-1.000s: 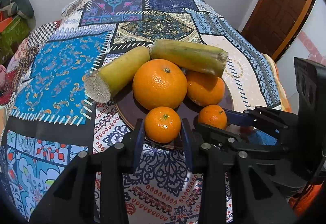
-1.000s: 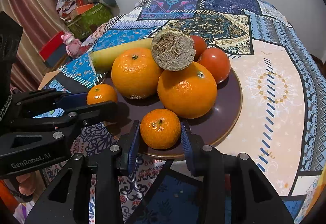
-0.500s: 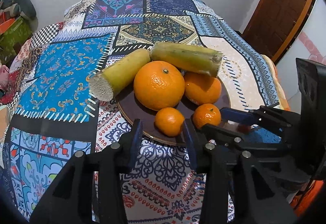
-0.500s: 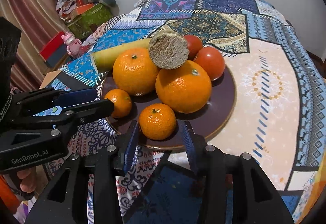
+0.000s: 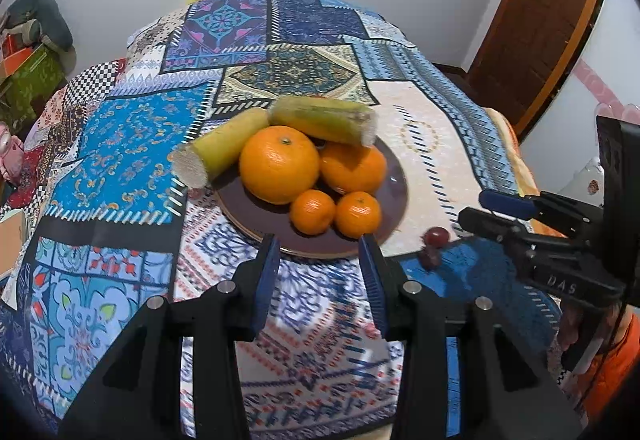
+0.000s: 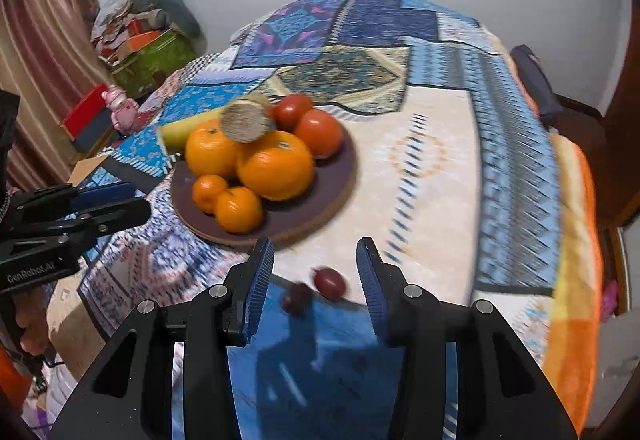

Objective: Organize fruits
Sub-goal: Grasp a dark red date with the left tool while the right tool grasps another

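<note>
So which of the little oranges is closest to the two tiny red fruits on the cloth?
The right-hand small orange. It sits at the plate's front edge beside its twin, nearest the red fruits.

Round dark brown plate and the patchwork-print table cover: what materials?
Round dark brown plate: looks glazed ceramic or glossy plastic; smooth, faint sheen, lighter tan rim edge. Cannot tell which.
Patchwork-print table cover: printed woven fabric, matte; it drapes over the table edge with soft folds.
</note>
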### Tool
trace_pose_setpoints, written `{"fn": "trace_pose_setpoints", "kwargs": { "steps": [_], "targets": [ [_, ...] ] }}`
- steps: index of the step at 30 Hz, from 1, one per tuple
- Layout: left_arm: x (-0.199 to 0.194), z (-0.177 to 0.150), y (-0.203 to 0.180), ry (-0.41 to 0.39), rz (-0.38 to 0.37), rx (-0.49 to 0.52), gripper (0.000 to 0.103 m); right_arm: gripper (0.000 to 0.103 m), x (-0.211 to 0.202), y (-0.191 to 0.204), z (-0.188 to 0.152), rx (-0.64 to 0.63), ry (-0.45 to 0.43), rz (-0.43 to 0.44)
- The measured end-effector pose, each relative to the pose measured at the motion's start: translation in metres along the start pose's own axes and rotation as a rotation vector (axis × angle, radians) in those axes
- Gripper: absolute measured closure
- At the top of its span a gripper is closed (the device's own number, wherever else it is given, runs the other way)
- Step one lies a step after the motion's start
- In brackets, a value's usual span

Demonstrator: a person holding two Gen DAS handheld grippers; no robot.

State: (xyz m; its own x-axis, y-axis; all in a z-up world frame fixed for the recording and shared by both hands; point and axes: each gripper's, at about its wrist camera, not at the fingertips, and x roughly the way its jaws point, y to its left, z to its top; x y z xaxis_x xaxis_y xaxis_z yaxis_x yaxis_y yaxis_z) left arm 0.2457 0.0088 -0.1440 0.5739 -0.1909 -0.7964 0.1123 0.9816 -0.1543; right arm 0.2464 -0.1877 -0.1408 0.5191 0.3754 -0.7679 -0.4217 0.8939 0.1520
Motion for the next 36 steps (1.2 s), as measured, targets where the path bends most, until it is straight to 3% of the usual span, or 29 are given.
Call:
{"fn": "trace_pose_setpoints", "kwargs": {
  "steps": [16,28,31,36],
  "targets": [
    [0.038,-0.016,-0.07,0.083,-0.061,0.05,0.063,0.063,-0.015,-0.028,-0.029,0.029,0.003,0.01],
    [0.083,-0.013,-0.093,0.167,-0.09,0.062,0.076,0.077,0.001,-0.027,-0.031,0.02,0.022,0.045],
    [0.09,-0.011,-0.093,0.179,-0.098,0.06,0.086,0.077,0.005,-0.026,-0.03,0.021,0.026,0.047],
    [0.088,-0.012,-0.086,0.171,-0.109,0.048,0.088,0.077,0.014,-0.022,-0.025,0.017,0.042,0.059]
  ]
}}
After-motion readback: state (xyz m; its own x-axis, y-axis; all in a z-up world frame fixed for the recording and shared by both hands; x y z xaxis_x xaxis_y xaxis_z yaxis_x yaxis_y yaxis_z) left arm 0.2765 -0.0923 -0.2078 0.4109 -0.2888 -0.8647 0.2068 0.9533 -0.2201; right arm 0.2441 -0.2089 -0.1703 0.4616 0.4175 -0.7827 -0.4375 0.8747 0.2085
